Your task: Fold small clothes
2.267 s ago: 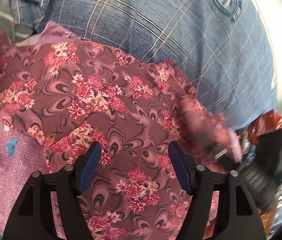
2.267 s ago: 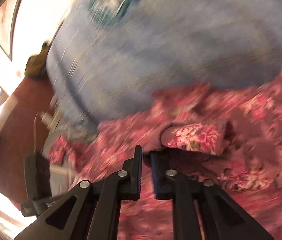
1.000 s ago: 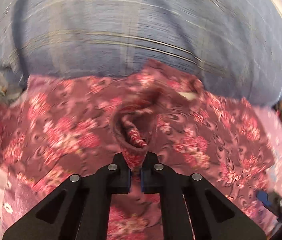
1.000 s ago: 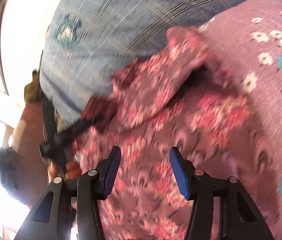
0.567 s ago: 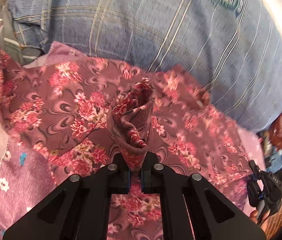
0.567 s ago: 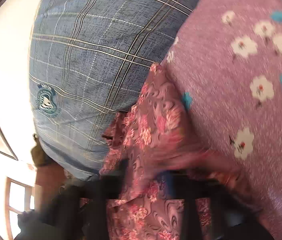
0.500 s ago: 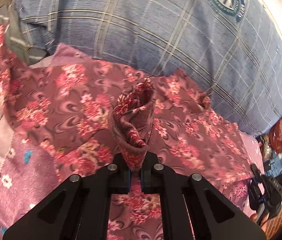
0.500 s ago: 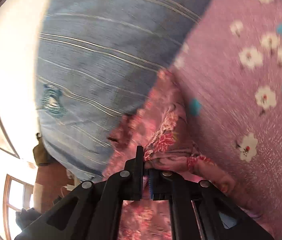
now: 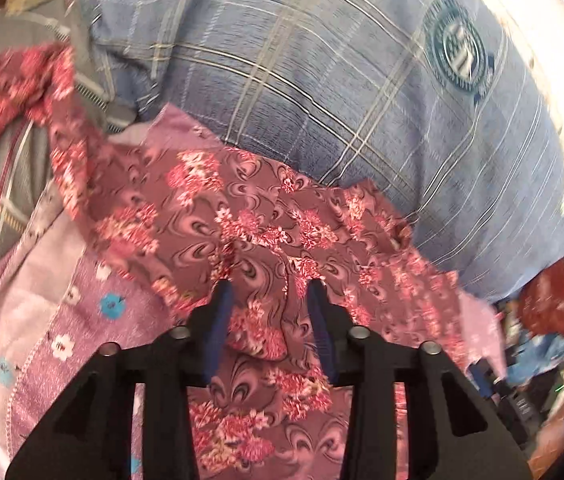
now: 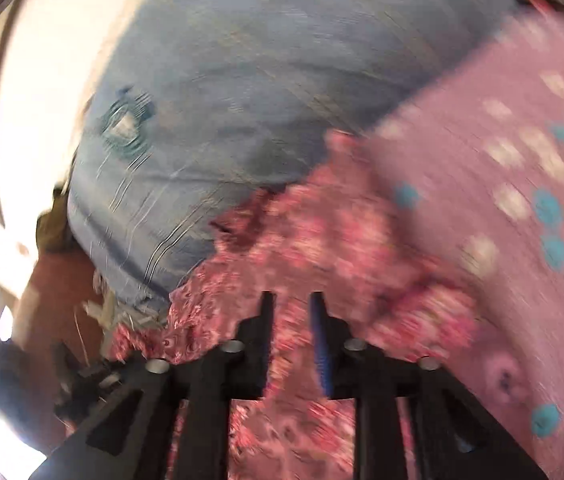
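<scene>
A maroon garment with pink and red flowers (image 9: 249,224) lies spread on a pink flowered sheet (image 9: 53,320). My left gripper (image 9: 269,292) is open just above it, and a loose fold of the cloth lies between the jaws, not pinched. In the right wrist view, which is blurred, the same garment (image 10: 314,240) lies bunched in front of my right gripper (image 10: 290,300). That gripper's jaws stand a little apart with cloth behind the gap.
A large blue plaid pillow (image 9: 342,80) with a round badge lies right behind the garment; it also shows in the right wrist view (image 10: 221,120). A grey striped cloth (image 9: 5,140) lies at the left. The bed edge and clutter (image 9: 546,320) are at the right.
Both grippers were shut on folds of the garment half a second ago. Both have opened and the cloth has dropped flatter onto the sheet. The right gripper is moving fast.
</scene>
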`<action>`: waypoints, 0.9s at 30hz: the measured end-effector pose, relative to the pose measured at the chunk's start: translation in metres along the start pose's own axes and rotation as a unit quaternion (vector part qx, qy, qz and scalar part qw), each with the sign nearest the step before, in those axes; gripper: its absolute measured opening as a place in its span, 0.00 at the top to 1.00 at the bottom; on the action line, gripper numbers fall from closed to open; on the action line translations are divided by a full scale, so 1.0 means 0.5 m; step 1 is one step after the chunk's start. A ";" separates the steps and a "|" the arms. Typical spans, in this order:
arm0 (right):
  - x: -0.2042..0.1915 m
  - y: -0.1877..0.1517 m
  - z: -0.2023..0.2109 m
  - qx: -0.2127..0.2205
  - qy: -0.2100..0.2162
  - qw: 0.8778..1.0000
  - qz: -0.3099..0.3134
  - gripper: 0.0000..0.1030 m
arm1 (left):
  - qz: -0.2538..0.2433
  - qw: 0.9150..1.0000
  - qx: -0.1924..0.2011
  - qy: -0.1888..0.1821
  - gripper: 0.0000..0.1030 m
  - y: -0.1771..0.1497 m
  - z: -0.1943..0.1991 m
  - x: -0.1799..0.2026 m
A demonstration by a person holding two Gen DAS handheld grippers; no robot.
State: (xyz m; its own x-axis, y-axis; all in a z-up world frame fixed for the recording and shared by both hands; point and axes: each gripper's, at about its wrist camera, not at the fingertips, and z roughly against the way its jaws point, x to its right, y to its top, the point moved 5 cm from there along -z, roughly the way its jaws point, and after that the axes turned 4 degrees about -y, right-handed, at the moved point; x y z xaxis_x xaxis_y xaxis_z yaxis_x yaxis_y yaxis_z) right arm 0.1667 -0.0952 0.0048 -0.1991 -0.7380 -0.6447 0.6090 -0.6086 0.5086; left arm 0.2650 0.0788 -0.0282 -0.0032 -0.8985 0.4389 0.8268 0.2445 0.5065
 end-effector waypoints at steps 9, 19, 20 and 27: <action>-0.047 -0.073 -0.189 -0.076 -0.086 0.988 0.100 0.73 | -0.020 0.996 -0.080 0.043 0.65 -0.039 -0.118 -0.025; -0.112 -0.106 -0.177 -0.063 -0.071 0.983 0.160 0.58 | 0.055 0.993 0.031 0.098 0.37 0.158 0.081 -0.205; -0.105 -0.121 -0.182 -0.050 -0.067 0.983 0.165 0.57 | 0.063 0.991 0.034 0.114 0.37 0.180 0.097 -0.236; -0.086 -0.124 -0.170 -0.038 -0.017 0.989 0.143 0.53 | 0.162 0.978 0.030 0.130 0.37 0.194 0.157 -0.408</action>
State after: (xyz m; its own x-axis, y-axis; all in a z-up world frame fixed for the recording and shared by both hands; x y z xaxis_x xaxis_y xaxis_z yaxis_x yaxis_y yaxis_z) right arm 0.2028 -0.0009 -0.0472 -0.0364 -0.8869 -0.4605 0.6993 -0.3518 0.6223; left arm 0.3019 0.3144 -0.0104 0.4040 -0.8304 0.3836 0.7260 0.5462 0.4177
